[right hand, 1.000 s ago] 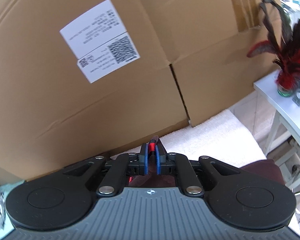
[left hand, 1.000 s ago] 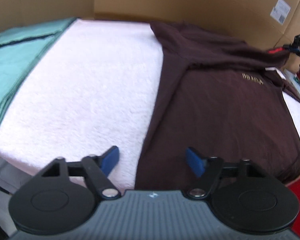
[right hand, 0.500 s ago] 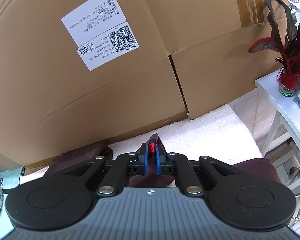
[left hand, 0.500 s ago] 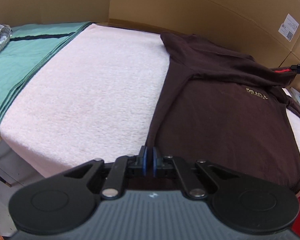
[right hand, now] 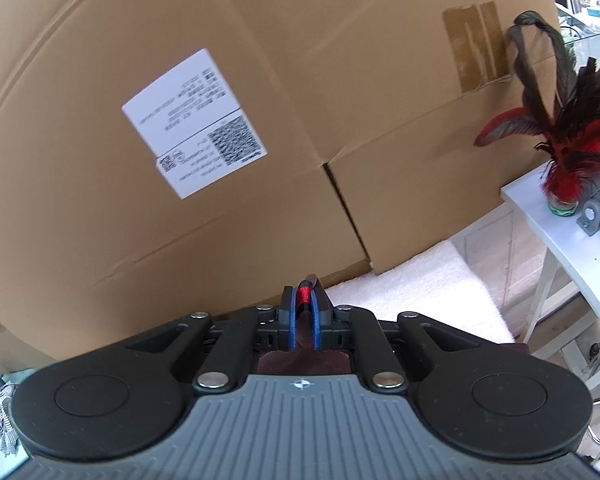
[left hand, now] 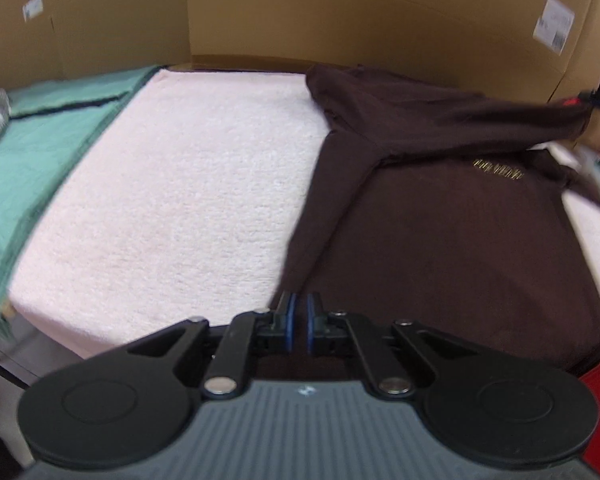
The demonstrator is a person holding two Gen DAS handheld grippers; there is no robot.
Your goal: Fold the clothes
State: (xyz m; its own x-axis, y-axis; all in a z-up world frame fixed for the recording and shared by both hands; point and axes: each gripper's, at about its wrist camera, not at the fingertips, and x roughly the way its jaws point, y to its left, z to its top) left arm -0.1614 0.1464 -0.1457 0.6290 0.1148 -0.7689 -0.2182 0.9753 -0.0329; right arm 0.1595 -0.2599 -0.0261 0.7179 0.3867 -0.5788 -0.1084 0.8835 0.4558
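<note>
dark brown shirt lies flat on the desk's pale fleece cover; the left tool pinches its near hem, jaws easing apart. the right tool grips a far edge with red trim — lifted.

left gripper: tilted steeply down, jaws opening slightly, a narrow gap between the 2 blue pads, brown cloth between | right gripper: tilted down, jaws clamped, red-trimmed brown fabric pinched between pads
</note>
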